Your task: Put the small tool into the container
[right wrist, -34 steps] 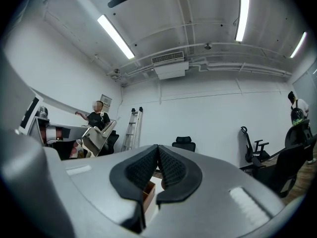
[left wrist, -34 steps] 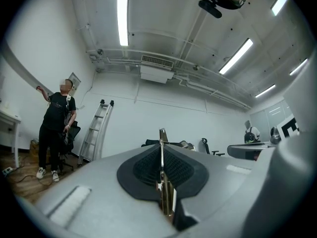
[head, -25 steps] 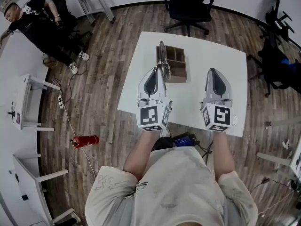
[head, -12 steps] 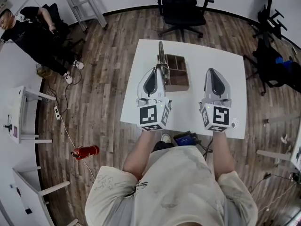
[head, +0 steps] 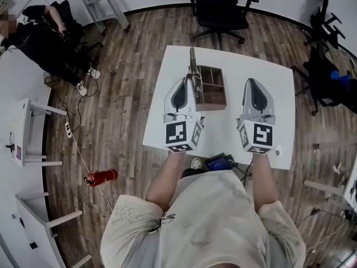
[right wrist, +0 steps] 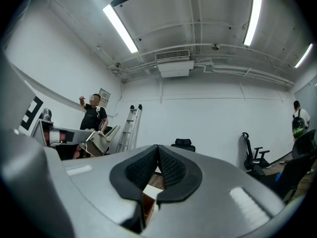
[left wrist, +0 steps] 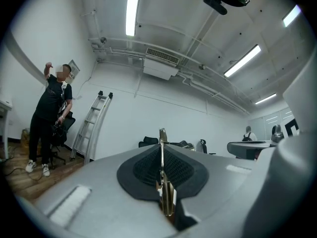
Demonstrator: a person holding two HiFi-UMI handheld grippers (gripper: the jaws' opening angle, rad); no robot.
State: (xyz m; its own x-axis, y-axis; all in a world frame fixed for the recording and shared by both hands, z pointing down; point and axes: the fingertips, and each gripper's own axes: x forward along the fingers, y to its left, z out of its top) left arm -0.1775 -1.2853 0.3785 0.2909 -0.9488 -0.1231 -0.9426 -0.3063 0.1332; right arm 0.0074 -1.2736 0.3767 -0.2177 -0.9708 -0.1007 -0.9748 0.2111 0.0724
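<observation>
My left gripper [head: 187, 84] is shut on a thin metal tool [head: 192, 66] that sticks out past the jaws toward the far side of the white table [head: 268, 77]. In the left gripper view the tool [left wrist: 161, 177] stands edge-on, pinched between the dark pads. A brown wooden container [head: 212, 88] with compartments sits on the table just right of the tool. My right gripper [head: 252, 88] is held above the table's right half, its jaws shut with nothing between them. A corner of the container [right wrist: 147, 198] shows below the jaws of my right gripper [right wrist: 158, 160].
A black office chair [head: 218, 7] stands beyond the table's far edge. Another chair with dark bags [head: 329, 66] is at the right. A person [head: 42, 35] sits at the far left near a ladder [head: 103, 4]. A red extinguisher [head: 100, 177] lies on the wooden floor.
The head view has shifted slightly; table and container sit a little higher and further right in frame. Both grippers keep their pose, the left still shut on the tool.
</observation>
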